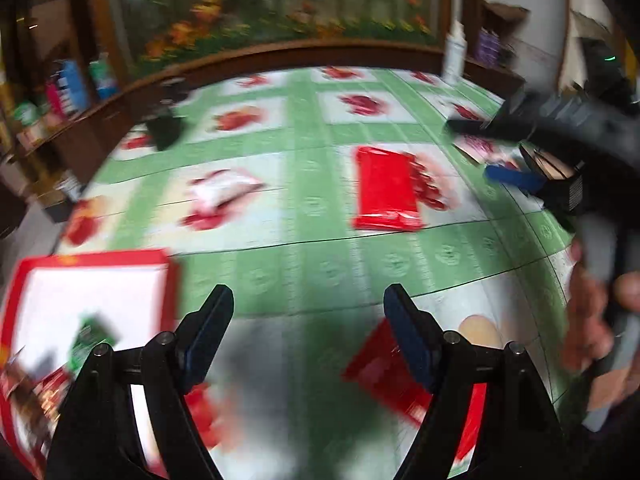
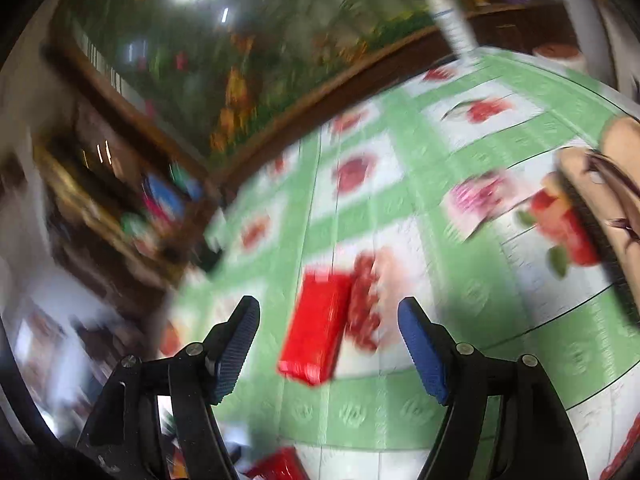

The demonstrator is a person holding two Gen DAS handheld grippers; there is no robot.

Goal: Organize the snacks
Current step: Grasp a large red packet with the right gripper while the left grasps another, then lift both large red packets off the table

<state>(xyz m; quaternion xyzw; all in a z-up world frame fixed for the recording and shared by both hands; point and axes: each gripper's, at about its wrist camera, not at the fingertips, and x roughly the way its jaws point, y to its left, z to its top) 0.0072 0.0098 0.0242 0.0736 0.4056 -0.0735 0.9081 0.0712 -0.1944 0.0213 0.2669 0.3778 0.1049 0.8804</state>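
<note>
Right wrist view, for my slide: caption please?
Open right gripper approaches a red snack packet on the green tablecloth.

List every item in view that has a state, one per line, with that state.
left gripper: open, fingers apart, holding nothing
right gripper: open, nothing between its fingers
red snack packet: lying flat on the tablecloth, ungripped
second red packet: flat on the cloth, near the left gripper
red-rimmed tray: on the table, snacks inside
pink-and-white packet: flat, untouched
</note>
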